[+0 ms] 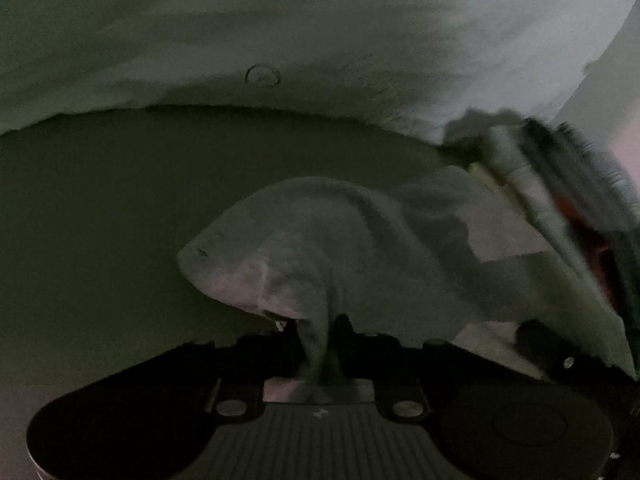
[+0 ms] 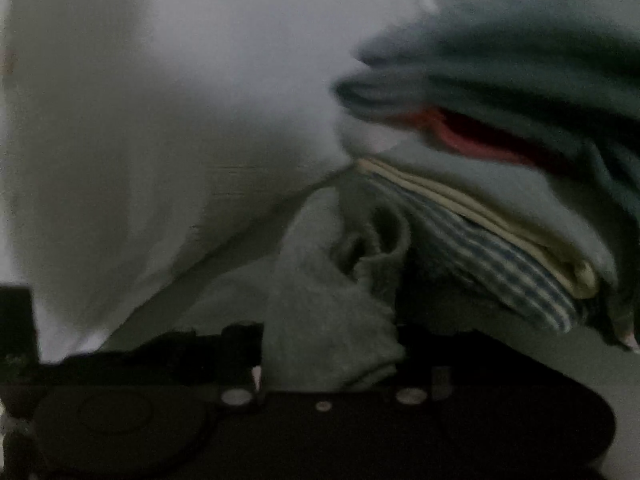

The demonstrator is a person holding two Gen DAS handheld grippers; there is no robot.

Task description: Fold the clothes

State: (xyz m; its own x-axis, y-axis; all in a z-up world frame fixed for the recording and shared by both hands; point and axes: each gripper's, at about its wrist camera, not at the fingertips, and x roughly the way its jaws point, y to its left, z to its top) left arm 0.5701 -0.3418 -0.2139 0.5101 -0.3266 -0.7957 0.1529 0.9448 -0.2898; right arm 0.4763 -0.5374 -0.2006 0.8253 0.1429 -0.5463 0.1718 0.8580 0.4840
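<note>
My left gripper (image 1: 320,344) is pinched narrow on a soft grey garment (image 1: 320,248), fleecy and rounded, bunched up from the dull green surface (image 1: 100,200). My right gripper (image 2: 332,356) clamps another fold of the same nubbly cloth, its jaws standing wider. Only the right wrist view shows clearly the stack of folded clothes (image 2: 500,240) far right: striped blue, cream, red and dark teal layers; the left view gives it as a blur. A person's white top (image 2: 180,120) fills the left.
</note>
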